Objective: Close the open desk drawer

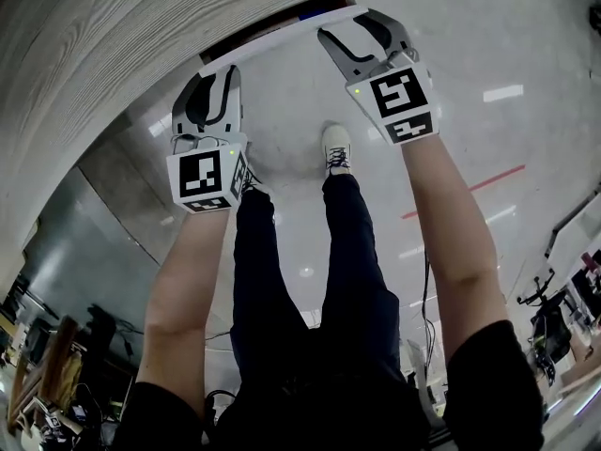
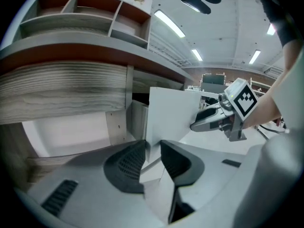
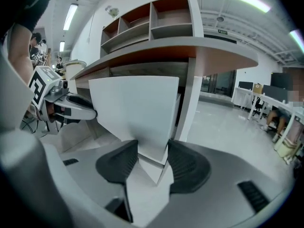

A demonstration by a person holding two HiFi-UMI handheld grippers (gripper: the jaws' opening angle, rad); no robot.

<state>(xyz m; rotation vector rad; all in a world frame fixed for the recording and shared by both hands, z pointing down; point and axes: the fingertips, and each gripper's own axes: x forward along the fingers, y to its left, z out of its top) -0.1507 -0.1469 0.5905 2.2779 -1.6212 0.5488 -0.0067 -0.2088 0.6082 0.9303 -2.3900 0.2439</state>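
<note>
While we're standing at the desk (image 1: 89,59), both claws are on the drawer front (image 3: 135,106), the white panel that hangs under the desk's front edge, just beside the white leg (image 3: 194,103) near the desk's rounded end. The drawer is open: from the head view there's a dark strip between the panel's top edge and the desk edge, and the left gripper view shows the drawer's side wall (image 2: 137,120) running back into the gap. The left gripper (image 1: 218,71) sits at the left end of the panel and the right gripper (image 1: 346,24) at the right end, well apart, both pointing forward and down. On the left one the jaws stand a narrow gap apart with the panel's edge filling it, ribbed pads (image 2: 133,163) against both faces. The right one has its jaws a bit wider, the panel wedged between the pads (image 3: 124,161). It looks clamped to us, though the fisheye makes contact hard to call. A shelf unit (image 3: 156,18) stands on top of the desk, and our shoe (image 1: 336,147) is on the shiny floor (image 1: 460,45) below.
</note>
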